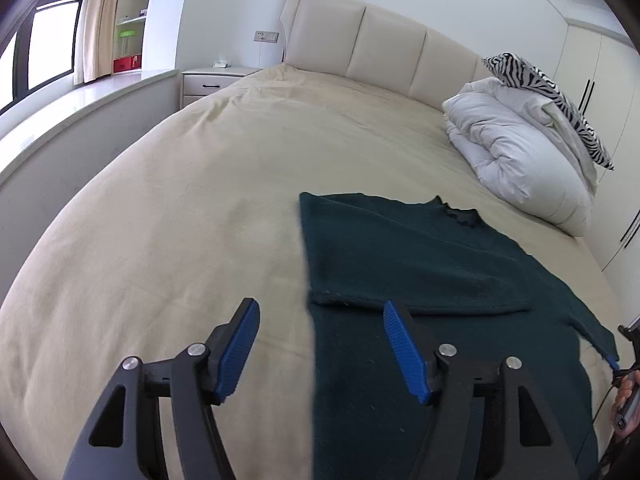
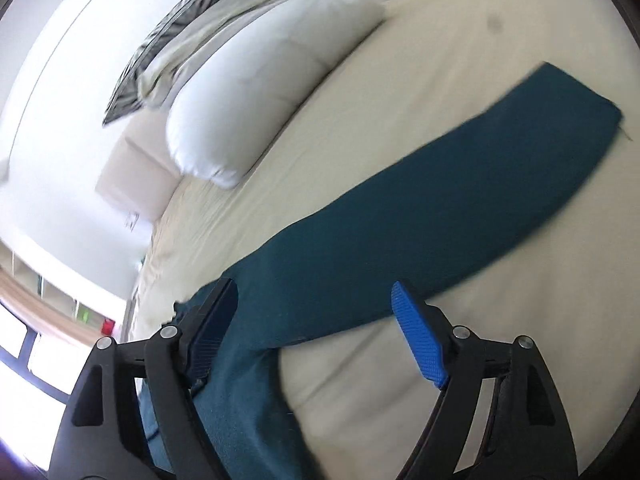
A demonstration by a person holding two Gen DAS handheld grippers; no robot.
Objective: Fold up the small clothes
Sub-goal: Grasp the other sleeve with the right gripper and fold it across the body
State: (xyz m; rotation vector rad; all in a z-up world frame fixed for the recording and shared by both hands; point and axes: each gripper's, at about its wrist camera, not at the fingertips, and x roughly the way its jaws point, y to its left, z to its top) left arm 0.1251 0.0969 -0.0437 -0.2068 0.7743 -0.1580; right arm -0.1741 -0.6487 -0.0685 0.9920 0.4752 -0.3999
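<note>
Well, far off by the window a white shelf holds a red box and a green thing too small to make out. A big bed with a cream sheet fills the room. On it lies a dark green top, flat, with one side already folded over the middle and its neck hole pointing toward the headboard. One long sleeve stretches out straight across the sheet. A puffy white duvet sits near the top, close to the bed's far corner, with a zebra-striped pillow lying on it. A small white nightstand stands beside the bed, and white wardrobe doors run along the other wall. The left gripper hangs over the folded edge of the top, pointing down at a slant, with its jaws wide apart and nothing between them. The right gripper is tipped to one side above the spot where the sleeve meets the body. Its jaws are wide too, with the cloth under them but not pinched. A bit of a hand shows at the edge of the left wrist view.
</note>
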